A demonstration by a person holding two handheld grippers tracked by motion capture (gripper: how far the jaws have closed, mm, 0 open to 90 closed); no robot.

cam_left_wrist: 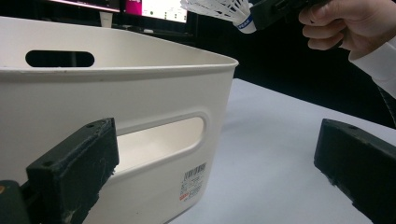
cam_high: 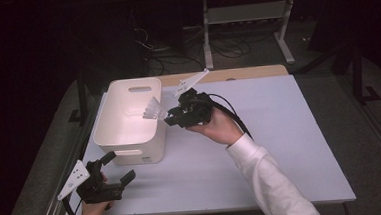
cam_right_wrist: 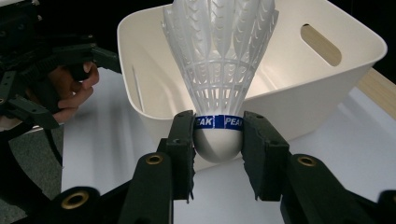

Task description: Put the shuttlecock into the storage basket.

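Shuttlecock (cam_right_wrist: pixel 217 70) feathers point at white bin (cam_right_wrist: pixel 327 93), cork between right gripper (cam_right_wrist: pixel 218 140) fingers.

"PEAK" on blue band of shuttlecock (cam_right_wrist: pixel 218 122); bin (cam_left_wrist: pixel 140 107) barcode label unreadable.

A pale lavender rectangular tabletop (cam_high: pixel 291 146) with a light wooden strip (cam_high: pixel 246 73) along its far edge stands on grey carpeted floor (cam_high: pixel 375 126). Beyond the tabletop, a white metal-framed stand (cam_high: pixel 245 14) rises over tangled black cables (cam_high: pixel 175 51). Behind it the room is dark, with lit monitor screens (cam_left_wrist: pixel 161 9) glowing
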